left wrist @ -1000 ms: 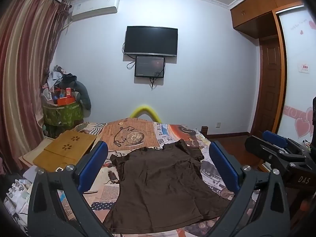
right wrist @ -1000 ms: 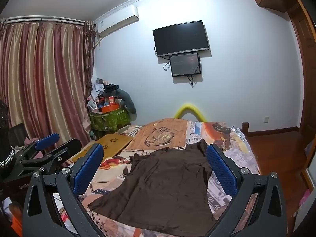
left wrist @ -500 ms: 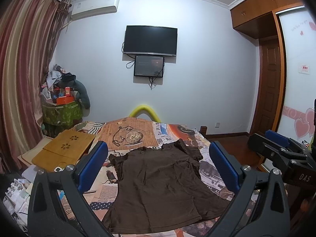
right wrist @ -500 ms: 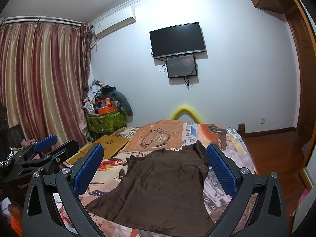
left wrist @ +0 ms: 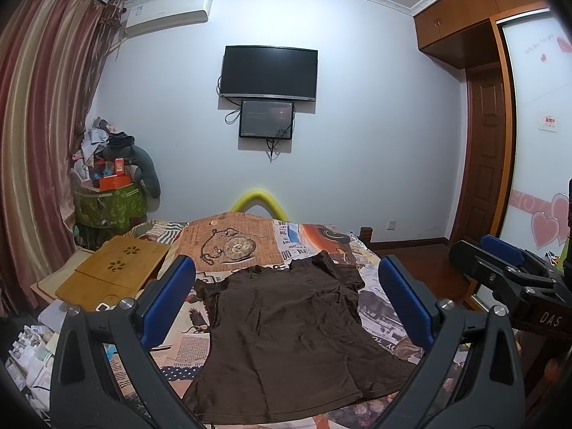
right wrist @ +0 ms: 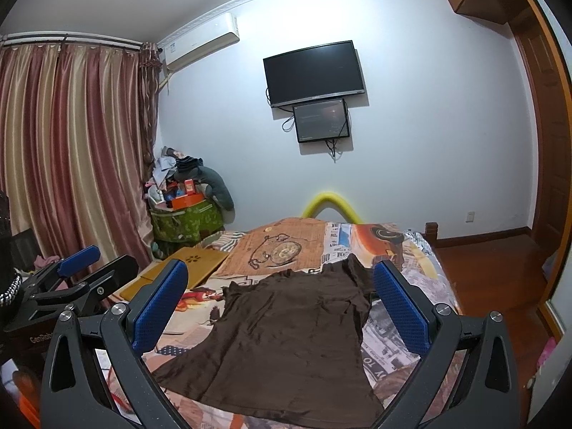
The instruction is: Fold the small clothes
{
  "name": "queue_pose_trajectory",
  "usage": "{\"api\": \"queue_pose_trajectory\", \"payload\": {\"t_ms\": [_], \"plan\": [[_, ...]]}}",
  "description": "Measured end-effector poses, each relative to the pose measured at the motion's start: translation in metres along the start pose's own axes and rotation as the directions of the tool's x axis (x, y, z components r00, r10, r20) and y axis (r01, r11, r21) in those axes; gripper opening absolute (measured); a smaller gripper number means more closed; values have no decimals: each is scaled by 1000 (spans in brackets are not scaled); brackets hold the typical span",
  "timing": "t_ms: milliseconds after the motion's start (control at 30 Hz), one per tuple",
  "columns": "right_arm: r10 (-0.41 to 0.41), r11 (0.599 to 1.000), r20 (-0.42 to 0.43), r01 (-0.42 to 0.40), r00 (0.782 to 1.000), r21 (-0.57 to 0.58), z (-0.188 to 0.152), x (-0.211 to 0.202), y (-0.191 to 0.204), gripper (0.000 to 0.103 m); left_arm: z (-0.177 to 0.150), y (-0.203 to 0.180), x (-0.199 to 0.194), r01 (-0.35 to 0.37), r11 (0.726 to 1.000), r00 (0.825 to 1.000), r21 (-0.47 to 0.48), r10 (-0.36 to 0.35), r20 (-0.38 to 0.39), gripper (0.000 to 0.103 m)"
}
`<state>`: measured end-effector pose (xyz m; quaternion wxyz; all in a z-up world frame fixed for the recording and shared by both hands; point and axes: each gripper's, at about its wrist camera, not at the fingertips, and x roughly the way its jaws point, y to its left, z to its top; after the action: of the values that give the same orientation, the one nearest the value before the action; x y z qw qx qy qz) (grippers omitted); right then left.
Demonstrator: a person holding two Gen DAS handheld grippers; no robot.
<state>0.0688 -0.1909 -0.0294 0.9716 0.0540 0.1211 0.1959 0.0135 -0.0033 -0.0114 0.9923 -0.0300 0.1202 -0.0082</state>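
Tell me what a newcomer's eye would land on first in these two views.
First, the brown shirt spread flat on the patterned bedspread, hem nearest the cameras. Framing it are the blue pads of the open left hand-held gripper and the open right hand-held gripper, neither touching the cloth. Beyond, a black TV hangs on the far wall above a smaller screen.

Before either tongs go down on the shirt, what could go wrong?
1. The shirt's near hem sits at the bed edge; a tug toward you could slide it off.
2. The right sleeve is bunched, so a fold may trap wrinkles.
3. The thin fabric lies flat; tongs may pinch the bedsheet too.
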Motion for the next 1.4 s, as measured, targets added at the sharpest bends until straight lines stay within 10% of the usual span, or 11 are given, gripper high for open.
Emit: {"api": "queue_pose_trajectory", "payload": {"t_ms": [1400], "plan": [[-5,1000,-17,5,1000,11,-5,7,-14,103,0,8,12,6,1000,1000,-22,-7,-22,103]]}}
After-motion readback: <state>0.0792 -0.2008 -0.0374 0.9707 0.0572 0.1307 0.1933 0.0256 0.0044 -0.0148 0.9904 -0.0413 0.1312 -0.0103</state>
